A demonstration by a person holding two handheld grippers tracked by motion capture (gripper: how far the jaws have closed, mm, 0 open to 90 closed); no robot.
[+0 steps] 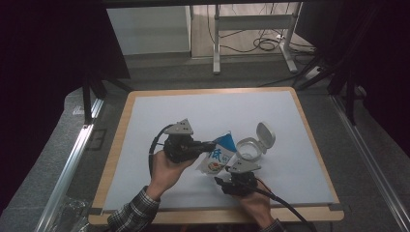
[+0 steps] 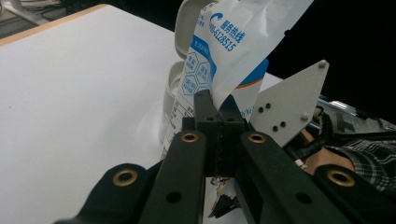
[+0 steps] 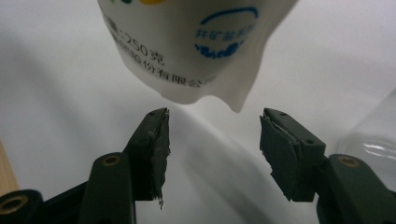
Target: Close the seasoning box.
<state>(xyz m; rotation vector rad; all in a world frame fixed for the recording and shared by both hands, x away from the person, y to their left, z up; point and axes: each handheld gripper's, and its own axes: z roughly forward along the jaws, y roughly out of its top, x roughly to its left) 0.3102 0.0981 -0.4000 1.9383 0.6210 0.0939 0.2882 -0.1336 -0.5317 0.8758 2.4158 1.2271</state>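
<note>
A white and blue printed pouch (image 1: 218,157) hangs above the white mat, held up by one edge. My left gripper (image 1: 212,145) is shut on that edge, and the left gripper view shows its jaws pinched together on the pouch (image 2: 226,42). My right gripper (image 1: 231,170) sits just below the pouch, pointing up at it. In the right gripper view this gripper (image 3: 212,140) is open, with the pouch's lower corner (image 3: 196,51) hanging just above the gap, untouched. A white jar (image 1: 249,147) with its flip lid (image 1: 265,134) open stands right behind the pouch.
The white mat (image 1: 193,111) covers a wooden-edged table (image 1: 113,145). The jar (image 2: 173,91) stands close behind the pouch, and its clear wall (image 3: 373,135) lies just right of my right gripper. Metal rails run along both sides of the table.
</note>
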